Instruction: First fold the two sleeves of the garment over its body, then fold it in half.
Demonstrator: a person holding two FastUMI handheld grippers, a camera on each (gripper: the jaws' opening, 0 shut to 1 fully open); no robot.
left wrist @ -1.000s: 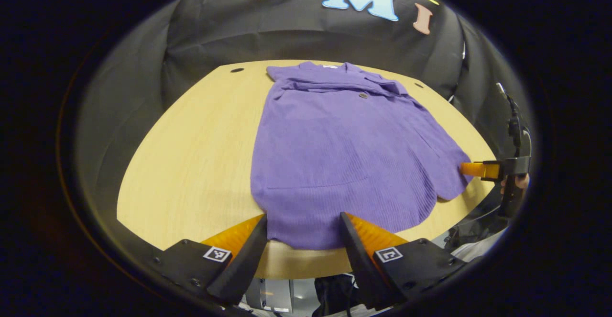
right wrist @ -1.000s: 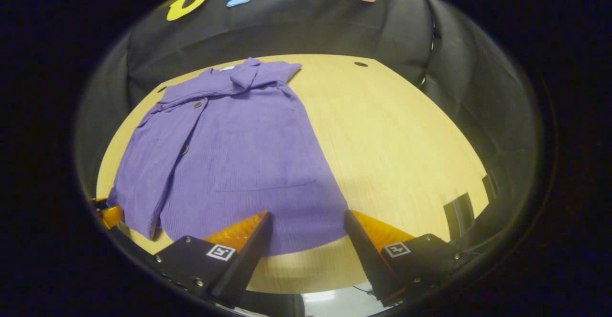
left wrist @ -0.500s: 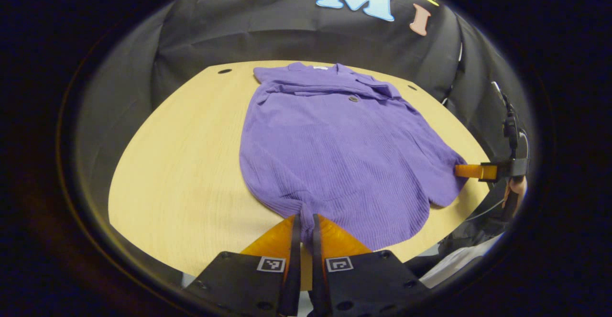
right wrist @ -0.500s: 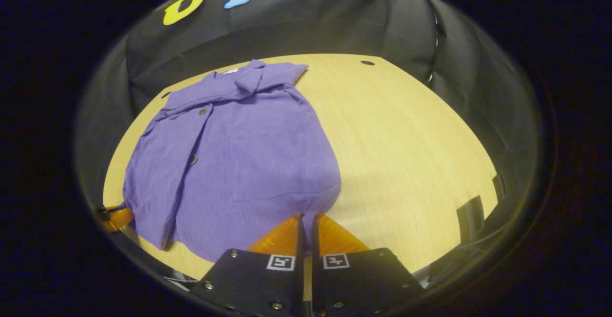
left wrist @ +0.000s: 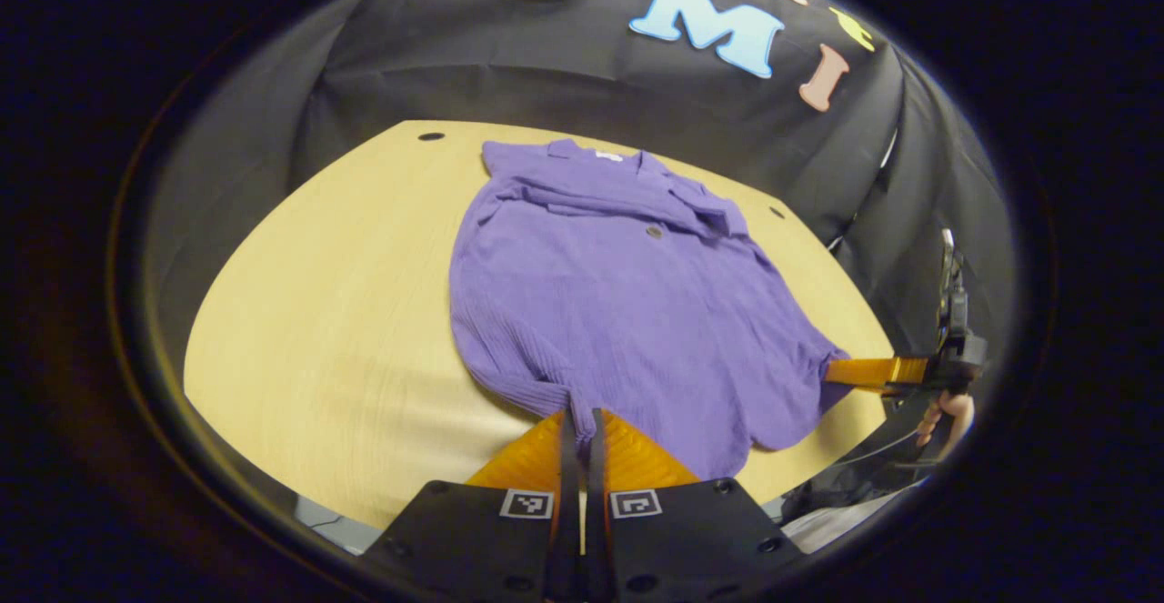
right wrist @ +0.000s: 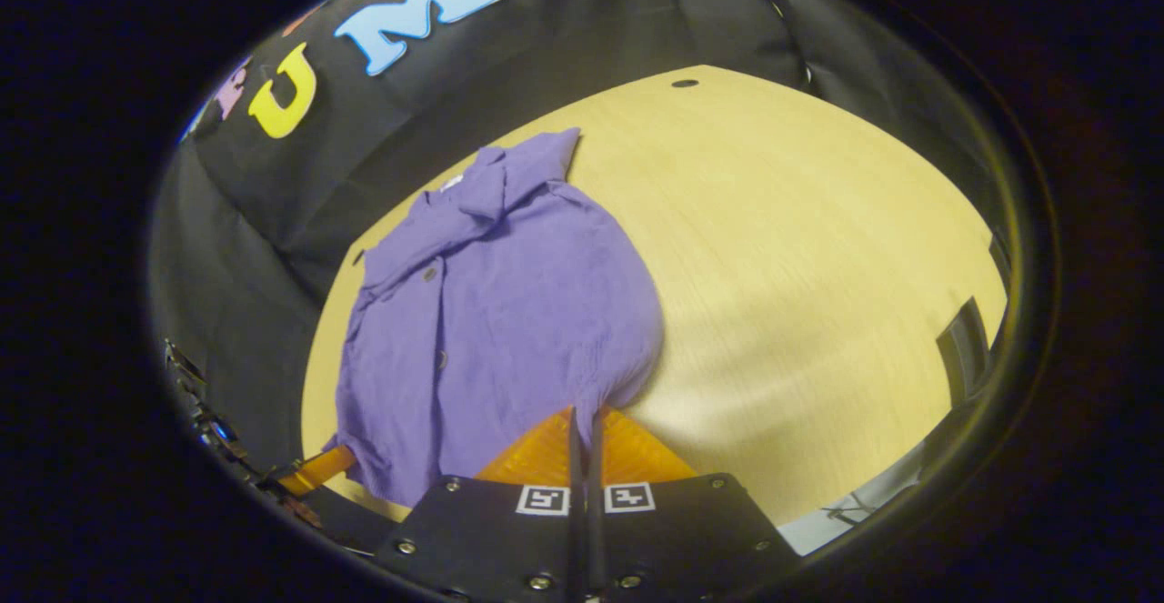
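Observation:
A purple button-up garment (left wrist: pixel 627 303) lies on the wooden table (left wrist: pixel 336 312), collar at the far end and sleeves folded across its chest. My left gripper (left wrist: pixel 578 414) is shut on the hem's left corner, which is lifted and puckered. In the left gripper view the other gripper (left wrist: pixel 832 371) pinches the hem's right corner, held by a hand (left wrist: pixel 946 407). In the right gripper view the garment (right wrist: pixel 500 312) bunches toward my right gripper (right wrist: pixel 582 412), shut on that corner. The left gripper's fingers (right wrist: pixel 314 468) show at the lower left there.
The black cloth wall (left wrist: pixel 582 66) closes off the table's far side. Small dark holes sit in the tabletop near the far corners (left wrist: pixel 430 136) (right wrist: pixel 684 84). Bare wood spreads left of the garment in the left gripper view and right of it (right wrist: pixel 818 248) in the right gripper view.
Both grippers went from open around the hem to shut on its corners. They have since lifted, so the hem has risen off the table and the cloth gathers toward the collar.

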